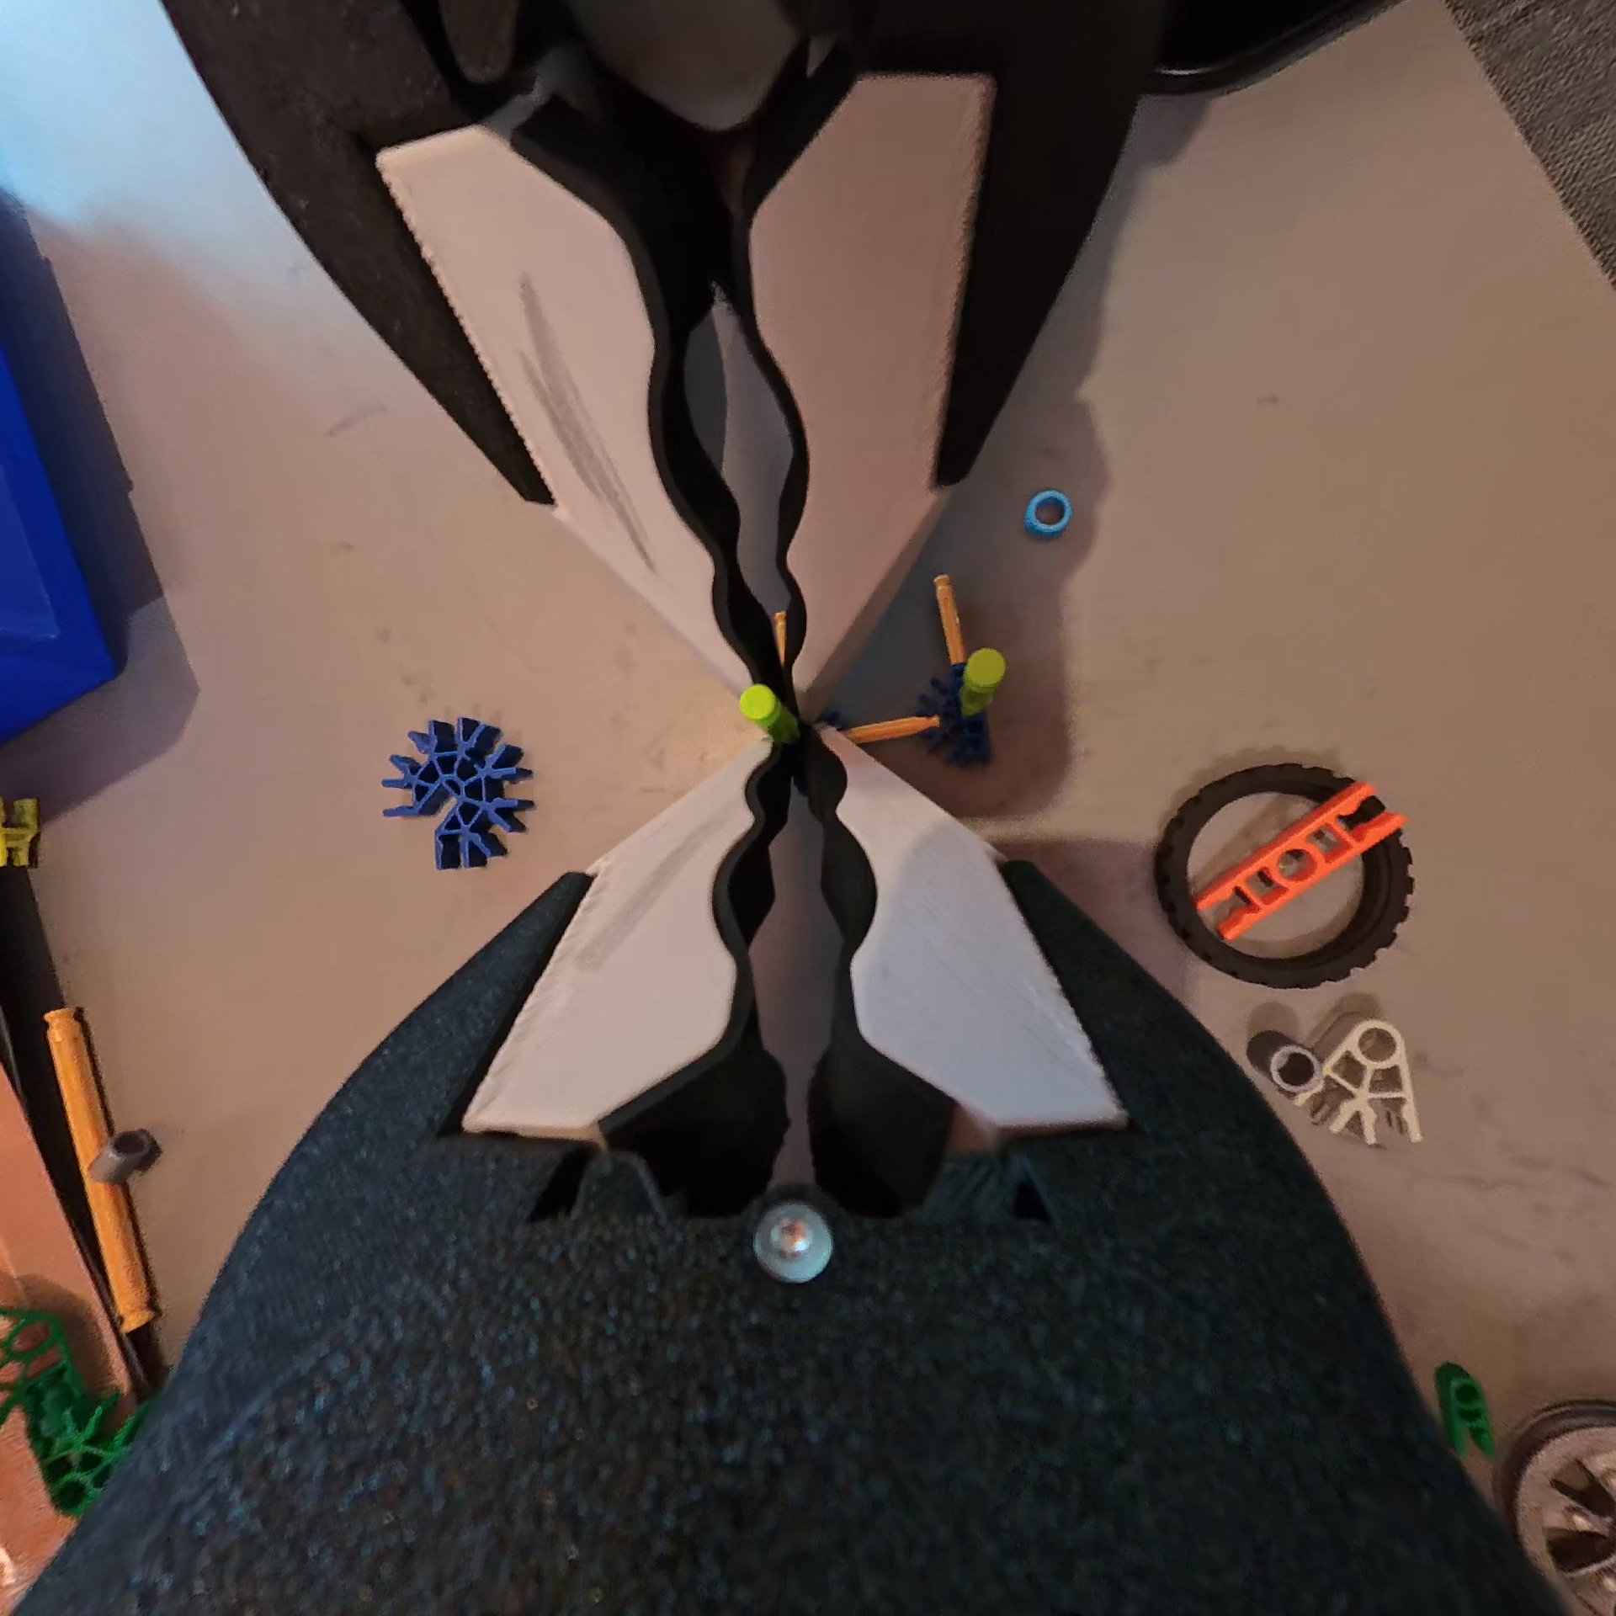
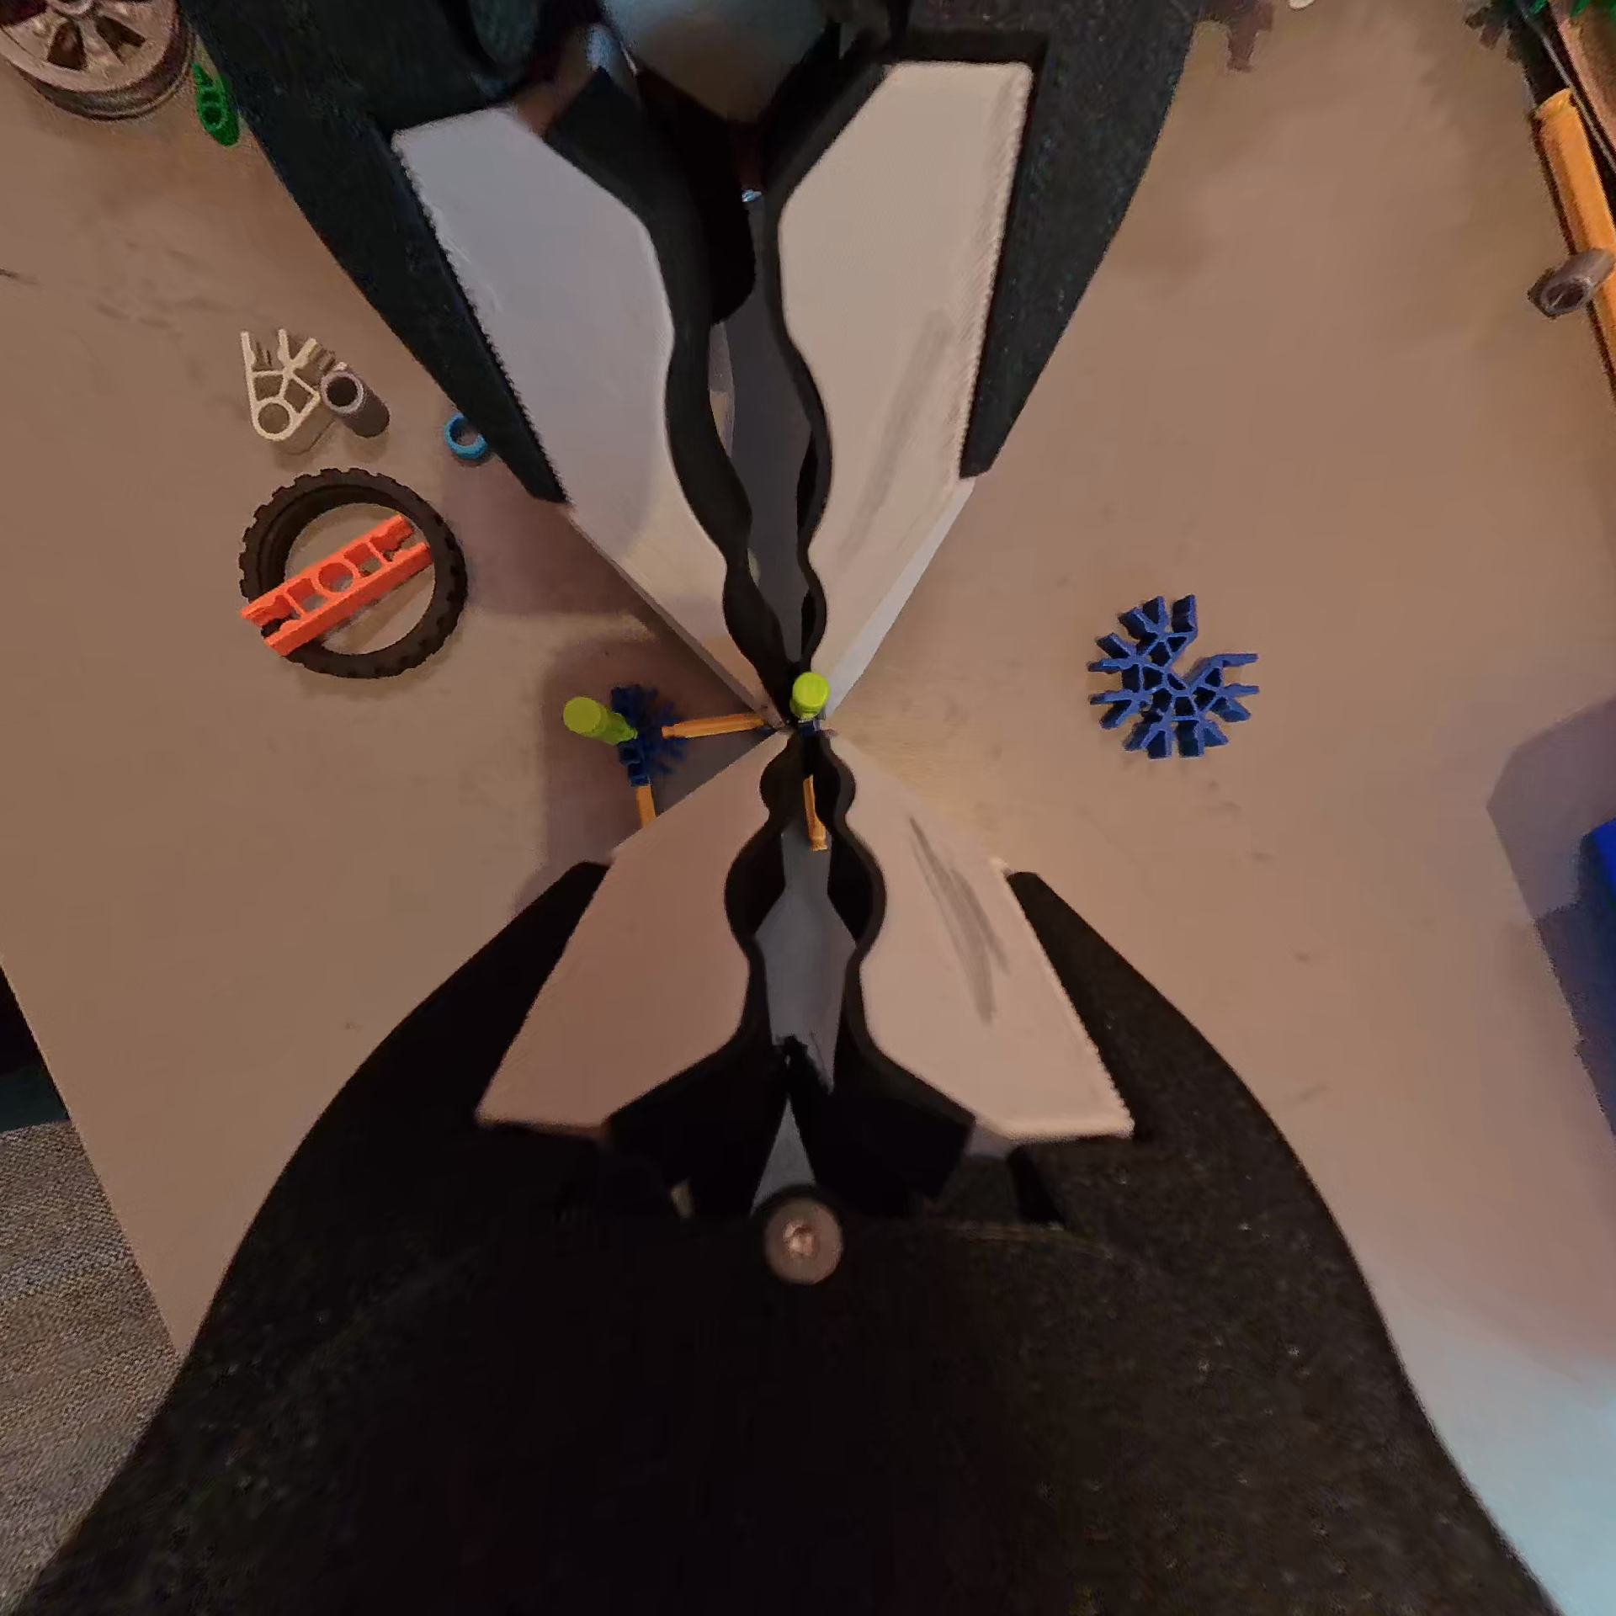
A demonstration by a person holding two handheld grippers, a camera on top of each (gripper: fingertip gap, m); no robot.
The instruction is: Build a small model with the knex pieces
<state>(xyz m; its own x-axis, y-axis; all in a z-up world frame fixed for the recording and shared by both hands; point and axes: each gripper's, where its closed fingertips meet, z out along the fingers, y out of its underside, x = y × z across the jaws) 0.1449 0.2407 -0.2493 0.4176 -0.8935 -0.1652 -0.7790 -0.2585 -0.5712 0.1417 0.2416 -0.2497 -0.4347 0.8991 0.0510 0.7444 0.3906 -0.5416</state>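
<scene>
Seen from the left wrist view and reading from the frame's left edge, a blue plastic bin (image 1: 44, 560) sits at centre left of the grey worktop (image 1: 289, 560), with a long orange plastic rod (image 1: 98, 1167) and a green lattice connector (image 1: 48, 1399) at lower left. A loose flat blue snowflake-shaped plastic connector (image 1: 459, 791) lies left of centre. At mid-frame the left gripper (image 1: 791, 743) rises from the bottom and the right gripper (image 1: 787, 691) descends from the top, tips meeting; both pairs of fingers are drawn narrow around a small construction-toy assembly, pinching at a short lime-green peg (image 1: 768, 713) and the hub below it, though which fingers grip which part I cannot tell. Just right of the tips, thin orange rods (image 1: 892, 727) lead to a second blue connector hub (image 1: 957, 721) carrying another lime-green peg (image 1: 981, 678). A small light-blue ring (image 1: 1048, 514) lies above that. Further right, a black rubber tyre (image 1: 1176, 909) holds an orange-red flat connector (image 1: 1294, 861), with a white fan-shaped connector (image 1: 1368, 1084) and a grey spacer (image 1: 1285, 1062) below, and a grey spoked wheel (image 1: 1565, 1521) at lower right.
</scene>
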